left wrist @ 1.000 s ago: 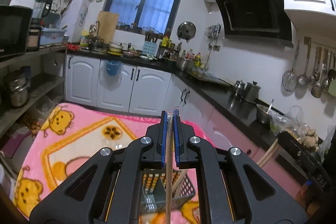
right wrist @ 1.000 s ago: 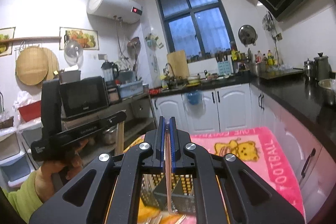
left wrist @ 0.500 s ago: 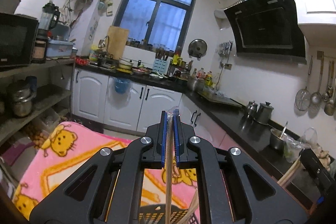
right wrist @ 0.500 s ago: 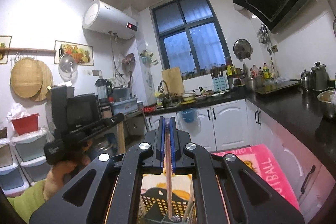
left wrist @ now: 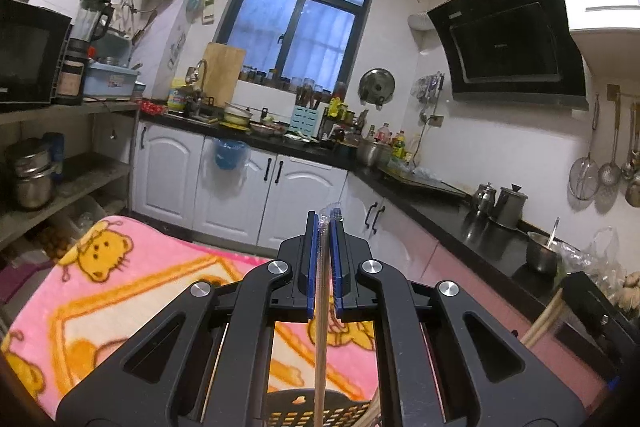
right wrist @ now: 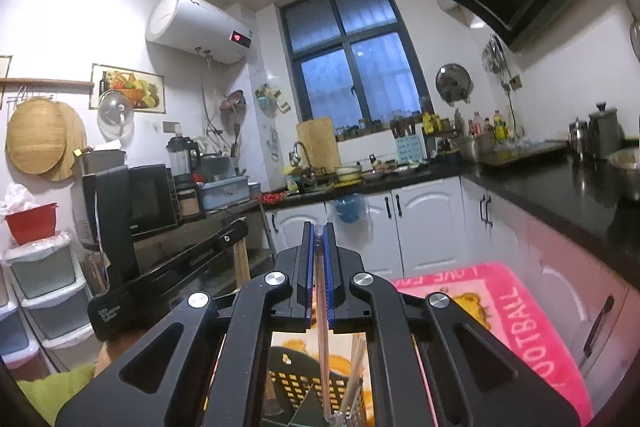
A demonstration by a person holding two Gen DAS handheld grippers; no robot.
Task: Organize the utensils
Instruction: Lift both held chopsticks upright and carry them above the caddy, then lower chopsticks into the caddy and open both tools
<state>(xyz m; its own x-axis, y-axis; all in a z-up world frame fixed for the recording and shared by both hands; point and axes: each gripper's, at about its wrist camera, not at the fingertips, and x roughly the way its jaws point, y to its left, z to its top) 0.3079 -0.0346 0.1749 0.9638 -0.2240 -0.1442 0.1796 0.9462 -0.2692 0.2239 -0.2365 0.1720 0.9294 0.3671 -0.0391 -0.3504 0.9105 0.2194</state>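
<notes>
A pink blanket printed with cartoon bears covers the work surface, with white kitchen cupboards behind it. On the blanket stands a black perforated basket, low in both wrist views and directly below the tools.

The left gripper has its blue pads pressed onto a pale chopstick. The stick runs straight along the fingers, its lower end reaching down to the basket rim.

The right gripper pinches a thin pinkish stick the same way, upright, and its tip seems already inside a compartment beside other sticks standing there. By that, the right hand looks closer to letting go, while the left stick probably needs lowering straight down along its own length.
</notes>
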